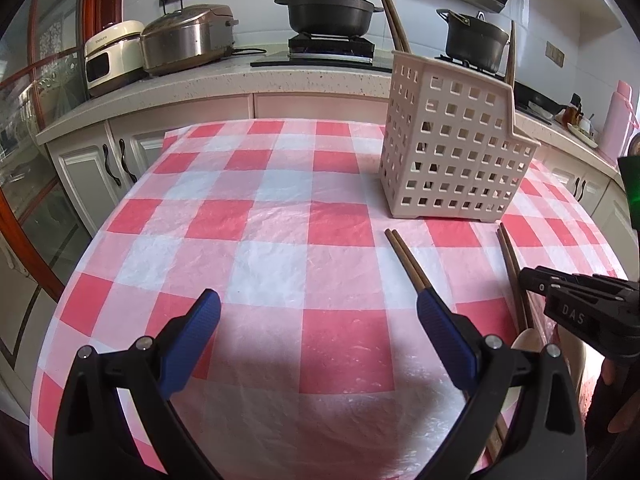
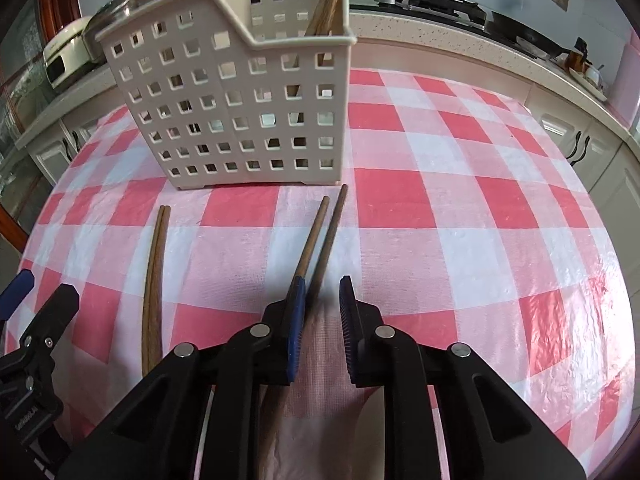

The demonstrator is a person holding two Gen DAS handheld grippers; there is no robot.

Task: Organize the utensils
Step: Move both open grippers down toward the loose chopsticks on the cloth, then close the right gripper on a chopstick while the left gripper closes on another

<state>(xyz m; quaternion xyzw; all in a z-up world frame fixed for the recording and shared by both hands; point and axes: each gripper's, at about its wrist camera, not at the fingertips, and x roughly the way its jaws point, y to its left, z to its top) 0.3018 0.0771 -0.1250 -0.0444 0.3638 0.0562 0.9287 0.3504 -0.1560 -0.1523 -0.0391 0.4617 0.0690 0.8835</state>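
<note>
From my right wrist camera, the right gripper (image 2: 322,294) points down at the checked tablecloth (image 2: 460,208) with its blue pads (image 2: 297,320) drawn close but a narrow gap left between them. A pair of wooden chopsticks (image 2: 325,232) runs from that gap toward twelve o'clock, tips stopping just short of the utensil caddy (image 2: 232,92). One stick lies against the left pad and the other sits in the gap; I cannot tell whether the pads are actually pinching them, and the right pad looks clear of the wood.

A second pair of chopsticks (image 2: 154,276) lies flat on the cloth at about nine o'clock from my right tool, near its neighbour but apart, also pointing toward the caddy. The caddy is a pale perforated plastic holder standing upright at eleven o'clock, with more chopsticks (image 2: 328,0) leaning upright in its right-hand compartment.

From the left wrist camera, my left gripper (image 1: 318,308) is spread wide, nothing between its pads, hovering over bare cloth. The caddy (image 1: 452,148) stands at one o'clock there, and the right gripper (image 1: 528,280) enters at three o'clock over its chopsticks (image 1: 510,260). The other pair (image 1: 406,260) ends at my left tool's right pad. Behind, black pots (image 1: 330,10) sit on the stove.
</note>
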